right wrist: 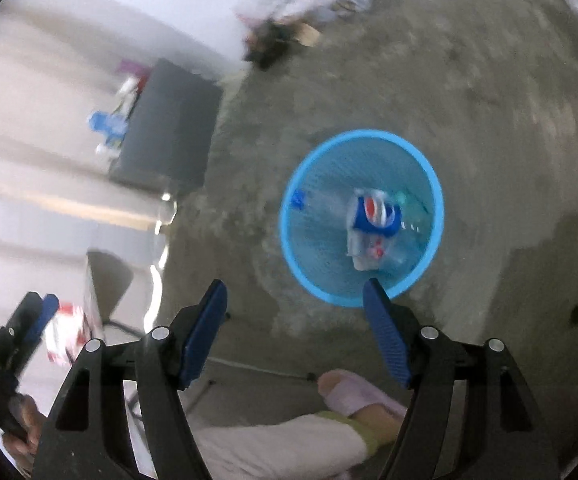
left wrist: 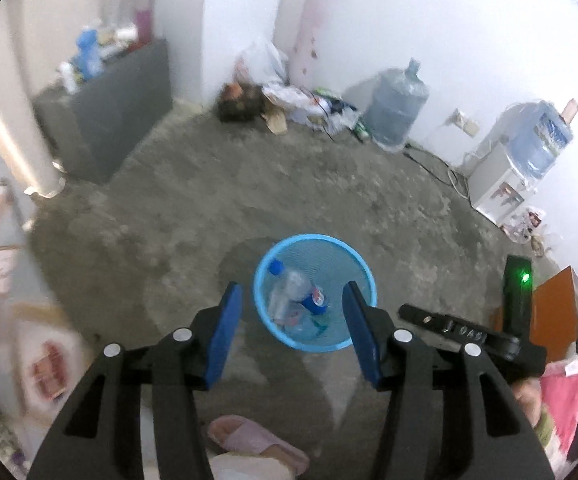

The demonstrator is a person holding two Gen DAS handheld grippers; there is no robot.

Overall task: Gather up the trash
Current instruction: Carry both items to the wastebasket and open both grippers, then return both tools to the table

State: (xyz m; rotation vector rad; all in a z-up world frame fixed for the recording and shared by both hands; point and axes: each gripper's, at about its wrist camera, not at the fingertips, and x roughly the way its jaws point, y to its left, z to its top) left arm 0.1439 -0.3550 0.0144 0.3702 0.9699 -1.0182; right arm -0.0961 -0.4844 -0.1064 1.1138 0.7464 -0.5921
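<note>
- The blue bin (left wrist: 315,292) stands on the grey floor (left wrist: 249,184), right below both grippers, so trash can drop straight down into it
- The left gripper (left wrist: 292,300) hangs over the bin with its two blue pads apart, and nothing is between them
- The right gripper (right wrist: 295,292) also points down beside the bin, with its pads wide apart and nothing in them
- Both are empty, so I think the trash they carried is in the bin
- Inside the bin lies a clear bottle (left wrist: 287,288) with a blue cap; it leans against the side
- Next to it is a blue can (left wrist: 316,300) with a red, white and blue round mark
- Some small crumpled bits lie under them at the bottom, too blurry to name
- The bin has thin net walls, so you can see through them a little
- A foot in a pink slipper (right wrist: 359,394) stands close to the bin, so the person is near enough to drop things in
- More mess sits in a pile (left wrist: 289,100) by the far wall, well away from the bin; I think that may be picked up next
</note>
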